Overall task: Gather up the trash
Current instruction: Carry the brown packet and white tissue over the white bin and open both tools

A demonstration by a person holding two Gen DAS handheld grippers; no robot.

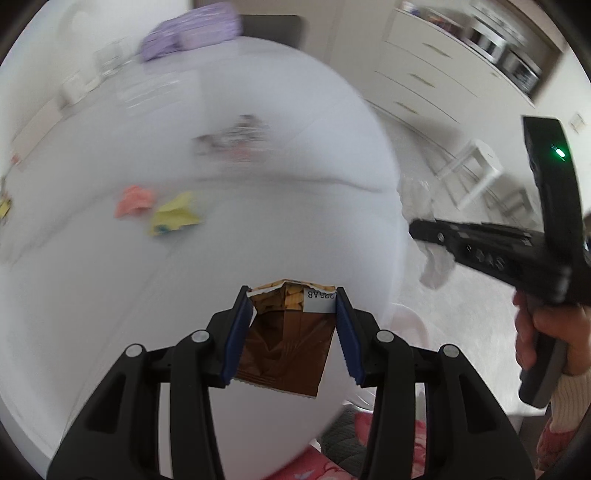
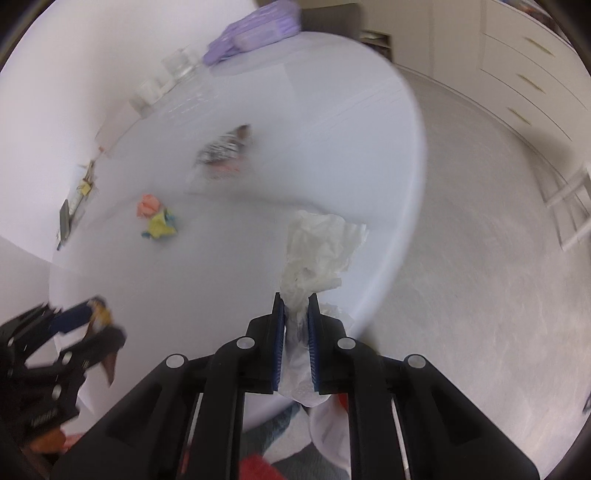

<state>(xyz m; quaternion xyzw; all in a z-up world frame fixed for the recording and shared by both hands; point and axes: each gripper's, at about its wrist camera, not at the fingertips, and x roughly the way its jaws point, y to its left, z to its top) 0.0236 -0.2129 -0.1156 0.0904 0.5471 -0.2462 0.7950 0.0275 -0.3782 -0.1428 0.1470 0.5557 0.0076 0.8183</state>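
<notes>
The big white table (image 1: 258, 229) fills most of both views, and the grey floor (image 2: 480, 258) lies off at 3 o'clock. A purple pack (image 2: 255, 29) sits far back on the table at 12 o'clock. A blurry wrapper (image 2: 221, 149) lies near the middle. At 9 o'clock from the left gripper (image 1: 293, 295) are a pink scrap (image 1: 133, 201) and a yellow scrap (image 1: 175, 216), just beside each other. The left jaws are partly open but squeeze both sides of a brown snack bag (image 1: 284, 347), torn at the top, held up over the near edge of the table. The right gripper (image 2: 296, 302) has its jaws nearly closed on a crumpled white tissue (image 2: 321, 247), which sticks out at 12 o'clock above the table's rim. I think both grippers have trash in hand and are at the carry step. Next, it looks like each piece must go to a bin. I cannot see a bin for sure; a pale rim shows low at 4 o'clock in the left view. The grip must stay tight until then. The scraps and wrapper are not yet picked up.
</notes>
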